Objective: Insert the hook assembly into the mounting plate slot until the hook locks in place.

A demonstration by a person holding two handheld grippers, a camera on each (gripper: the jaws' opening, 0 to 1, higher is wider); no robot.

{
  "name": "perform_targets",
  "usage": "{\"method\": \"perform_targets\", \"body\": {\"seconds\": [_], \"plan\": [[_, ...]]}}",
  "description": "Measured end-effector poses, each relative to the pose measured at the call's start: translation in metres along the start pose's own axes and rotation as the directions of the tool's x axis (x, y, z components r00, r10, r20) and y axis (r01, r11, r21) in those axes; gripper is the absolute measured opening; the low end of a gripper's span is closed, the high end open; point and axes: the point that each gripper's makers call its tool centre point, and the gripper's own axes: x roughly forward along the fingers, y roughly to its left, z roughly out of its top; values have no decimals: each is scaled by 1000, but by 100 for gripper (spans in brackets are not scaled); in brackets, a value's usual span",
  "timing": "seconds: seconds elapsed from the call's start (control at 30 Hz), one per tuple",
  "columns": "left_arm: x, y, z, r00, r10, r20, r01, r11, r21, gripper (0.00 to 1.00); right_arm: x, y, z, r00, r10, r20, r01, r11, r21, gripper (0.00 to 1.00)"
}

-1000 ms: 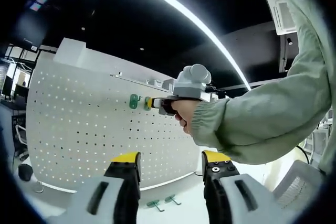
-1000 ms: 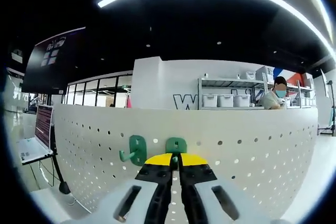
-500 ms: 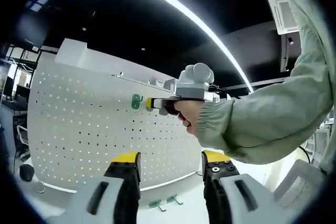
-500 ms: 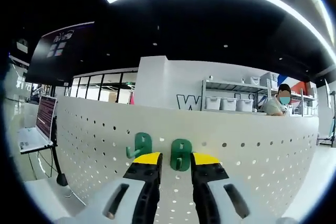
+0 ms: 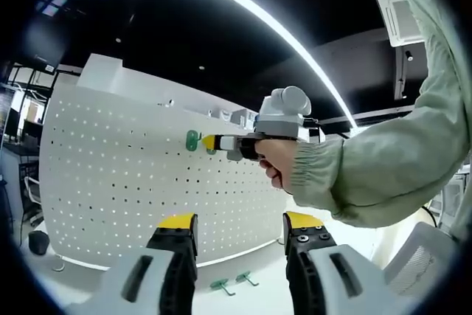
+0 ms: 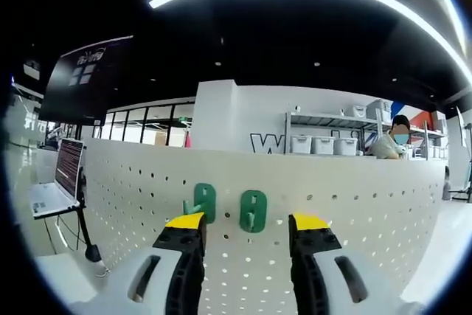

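Two green hooks hang side by side on the white pegboard [image 6: 354, 219]: one hook [image 6: 253, 210] just beyond my right gripper [image 6: 247, 223], the other hook [image 6: 200, 202] to its left. The right gripper is open, its yellow-tipped jaws standing apart on either side of the nearer hook, touching nothing. In the left gripper view the same pegboard [image 5: 110, 175] carries a green hook [image 5: 192, 140], with the right gripper's yellow tip [image 5: 209, 142] beside it, held by a hand in a green sleeve [image 5: 383, 175]. My left gripper [image 5: 240, 222] is open and holds nothing.
Two spare green hooks [image 5: 219, 285] [image 5: 245, 278] lie on the white table below the pegboard. A laptop [image 6: 51, 197] stands at the left. Shelves with bins [image 6: 324, 142] and a person [image 6: 394, 142] are behind the board.
My right gripper went from shut on the right-hand hook to wide open, leaving the hook hanging on the pegboard, and drew back slightly. The left gripper stayed put.
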Motion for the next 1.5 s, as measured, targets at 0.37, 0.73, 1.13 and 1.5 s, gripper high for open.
{"method": "perform_targets", "body": {"seconds": [0.37,0.73,1.13,1.5], "plan": [[0,-2,-6,1000,-8,-22,8,1000,16,48,-17,-11,-14,999,-2,-35,2,1000,5,50],[1,-5,-11,999,-16,-45,18,999,36,48,-41,-20,-41,995,12,-99,-12,1000,4,50],[1,-5,-19,997,-19,-72,23,998,50,48,-82,-35,-69,987,19,-162,-19,1000,0,50],[2,-7,-26,995,-25,-101,32,997,72,48,-112,-46,-87,978,28,-207,-30,999,-10,49]]}}
